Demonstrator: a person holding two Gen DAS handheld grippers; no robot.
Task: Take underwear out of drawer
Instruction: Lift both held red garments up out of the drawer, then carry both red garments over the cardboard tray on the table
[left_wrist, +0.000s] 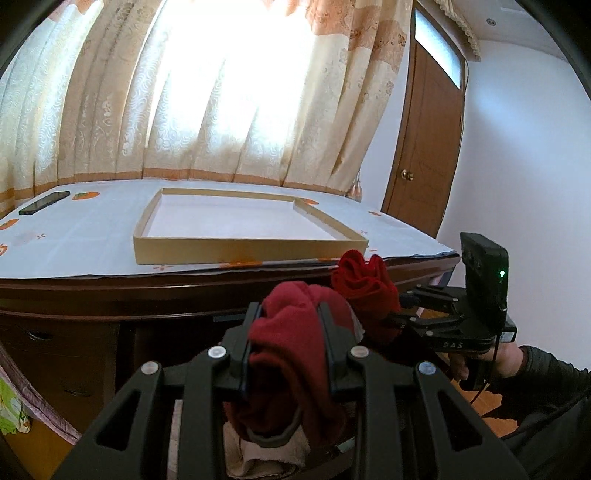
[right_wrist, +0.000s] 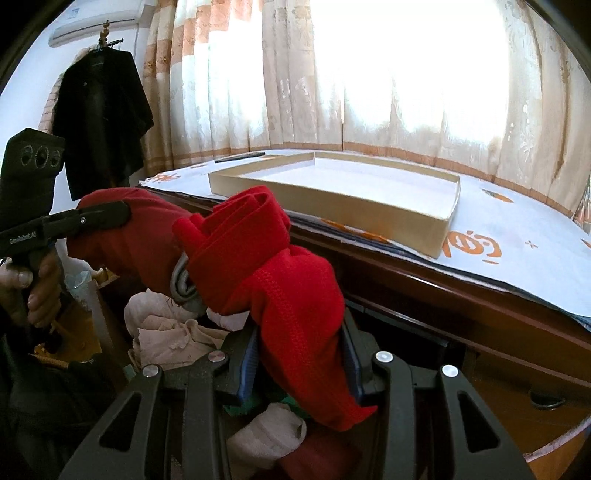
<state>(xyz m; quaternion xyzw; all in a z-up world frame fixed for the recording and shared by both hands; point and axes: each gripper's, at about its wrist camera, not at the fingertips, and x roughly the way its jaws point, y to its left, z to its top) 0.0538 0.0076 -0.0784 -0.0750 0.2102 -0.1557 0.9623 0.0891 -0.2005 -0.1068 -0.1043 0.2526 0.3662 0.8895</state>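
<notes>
Both grippers loaded. Left gripper (left_wrist: 290, 321) clamped on dark red underwear (left_wrist: 295, 354); right gripper (right_wrist: 301, 354) clamped on bright red underwear (right_wrist: 280, 280). Looks like two separate garments, though a join between them can't be ruled out.

Both bundles held in the air above the open drawer (right_wrist: 110, 325), just below and in front of the counter edge (left_wrist: 110, 291). Pale and white clothes (right_wrist: 173, 332) left in the drawer underneath.

Key relation: shallow cardboard tray (left_wrist: 251, 251) sits on the counter, further away and higher than both grippers. From left view, dead ahead, long side facing. From right view, ahead and to the right, near corner closest. Right bundle hangs out past the fingers toward the far side, long axis roughly along the gripper. Neither hand clearly nearer; left lined up squarer on the tray.

Likely next: lift over the counter edge, forward, drop in tray. Risk: loose tail of the bright red piece catching the counter edge or tray wall.

Phone (left_wrist: 44, 203) far left on the counter, clear of the path.
</notes>
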